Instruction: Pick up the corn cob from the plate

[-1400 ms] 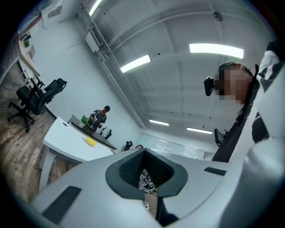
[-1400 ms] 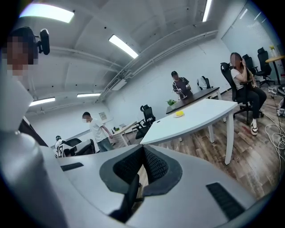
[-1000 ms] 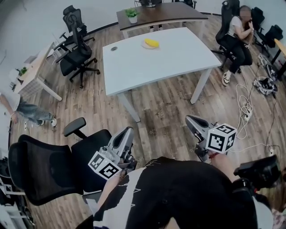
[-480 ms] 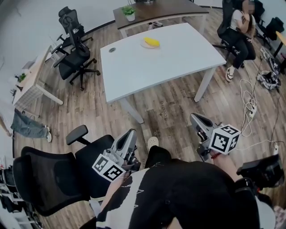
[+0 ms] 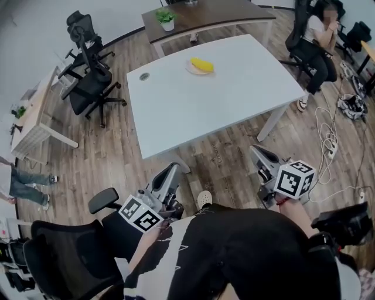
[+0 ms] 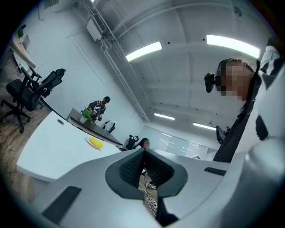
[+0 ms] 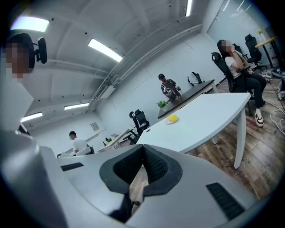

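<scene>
- Yellow corn cob (image 5: 201,64) is lying on the plate (image 5: 188,69), far across the white tabletop (image 5: 222,102).
- Left gripper (image 5: 172,169) and right gripper (image 5: 254,150) are hanging near, off the tabletop, both jaws clenched empty.

White table (image 5: 222,99): stood mid-room on wood floor (image 5: 117,146).
Dark desk (image 5: 217,13): sat behind it, bore potted plant (image 5: 167,19).
Black office chairs (image 5: 91,88): grouped at left.
Seated person (image 5: 319,41): stayed far right, above floor cables (image 5: 328,143).
</scene>
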{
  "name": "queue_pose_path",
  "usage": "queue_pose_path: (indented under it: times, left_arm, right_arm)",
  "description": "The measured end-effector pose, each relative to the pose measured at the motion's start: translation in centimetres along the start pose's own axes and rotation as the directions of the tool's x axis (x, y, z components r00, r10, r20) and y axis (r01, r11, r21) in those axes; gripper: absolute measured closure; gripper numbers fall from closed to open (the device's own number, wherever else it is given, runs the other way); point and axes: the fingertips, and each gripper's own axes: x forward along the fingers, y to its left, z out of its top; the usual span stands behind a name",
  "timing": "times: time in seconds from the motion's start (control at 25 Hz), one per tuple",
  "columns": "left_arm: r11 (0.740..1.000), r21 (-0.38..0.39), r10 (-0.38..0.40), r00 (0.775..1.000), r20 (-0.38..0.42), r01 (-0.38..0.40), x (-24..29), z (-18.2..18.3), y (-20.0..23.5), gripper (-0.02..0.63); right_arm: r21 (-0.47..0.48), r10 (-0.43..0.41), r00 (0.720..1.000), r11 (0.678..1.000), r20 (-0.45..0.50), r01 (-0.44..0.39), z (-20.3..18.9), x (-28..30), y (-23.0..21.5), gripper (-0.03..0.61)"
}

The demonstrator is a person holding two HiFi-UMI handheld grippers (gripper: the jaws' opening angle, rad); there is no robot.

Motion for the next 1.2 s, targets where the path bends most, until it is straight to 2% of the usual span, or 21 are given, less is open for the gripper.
queue_pose_path:
  times: [0.36, 0.56, 0.88, 1.12, 1.2]
  left_arm:
    - [0.998, 0.026, -0.054, 0.998, -0.03, 0.054, 4.3, 5.7, 7.7, 0.601]
    - [0.995, 0.028, -0.093, 0.994, -0.055, 0.095, 6.2, 7.7, 11.4, 0.6]
    - [0.989, 0.018, -0.145, 0.986, -0.078, 0.147, 8.2, 8.1, 14.4, 0.6]
    - [0.978, -0.04, -0.204, 0.978, -0.032, 0.203, 8.6, 7.8, 14.9, 0.601]
    - [0.977, -0.029, -0.211, 0.977, -0.039, 0.21, 8.5, 7.6, 14.9, 0.601]
  right_arm:
    - [0.042, -0.015, 0.997, 0.999, 0.072, 0.012, 5.2, 8.5, -0.8, 0.565]
    - [0.047, -0.042, 0.995, 0.998, 0.086, 0.038, 6.6, 12.1, -0.5, 0.565]
    - [0.089, -0.108, 0.985, 0.991, 0.131, 0.097, 7.8, 14.1, -2.0, 0.565]
    - [0.101, -0.144, 0.983, 0.986, 0.114, 0.133, 7.4, 14.1, -2.4, 0.565]
    - [0.092, -0.142, 0.984, 0.987, 0.108, 0.132, 7.4, 14.2, -2.4, 0.565]
